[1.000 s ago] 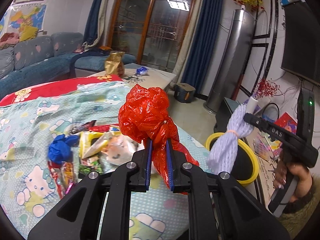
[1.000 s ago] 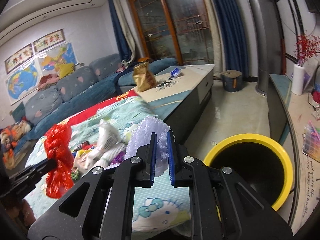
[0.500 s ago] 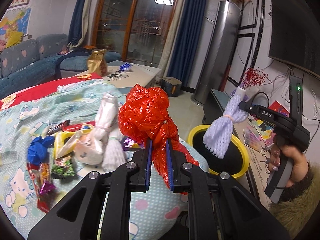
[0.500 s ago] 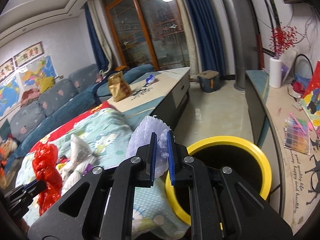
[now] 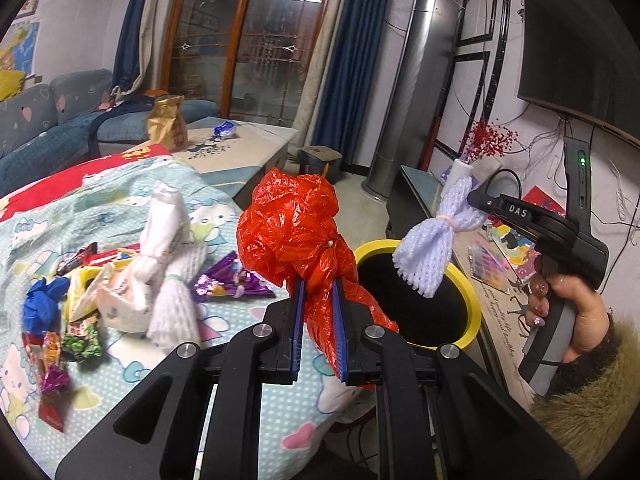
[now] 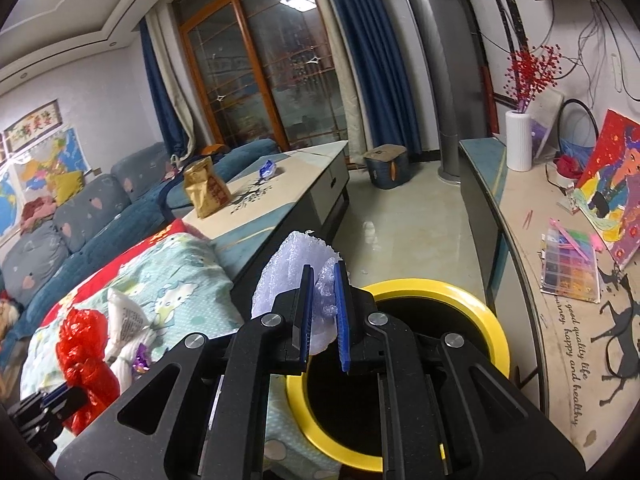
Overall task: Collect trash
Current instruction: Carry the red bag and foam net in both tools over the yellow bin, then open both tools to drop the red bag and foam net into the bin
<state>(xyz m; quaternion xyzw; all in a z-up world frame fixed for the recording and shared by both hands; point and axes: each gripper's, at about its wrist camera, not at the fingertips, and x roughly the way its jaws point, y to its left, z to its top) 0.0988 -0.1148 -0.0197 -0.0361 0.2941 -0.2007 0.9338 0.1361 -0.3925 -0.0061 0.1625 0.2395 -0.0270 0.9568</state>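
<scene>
Both hands loaded. Your right gripper [image 6: 324, 316] is clamped on the lavender foam net sleeve [image 5: 430, 254], which hangs over the mouth of the yellow-rimmed bin [image 5: 460, 280]. Your left gripper [image 5: 318, 320] is clenched on the red plastic bag [image 5: 292, 228], held above the Hello Kitty blanket [image 5: 240, 408], just beside the bin.

Step in hand, as judged: drop the sleeve. Centre it over the dark opening, lower it slightly, then part the jaws fully; foam net may snag on the ribbed pads, so give a small shake if it clings. Bring the bag across next.

Versus 1.0 s ago: sleeve has moved from beside the rim to over the opening; the bin is nearer in both views. Wrappers [image 5: 68, 336] remain on the blanket.
</scene>
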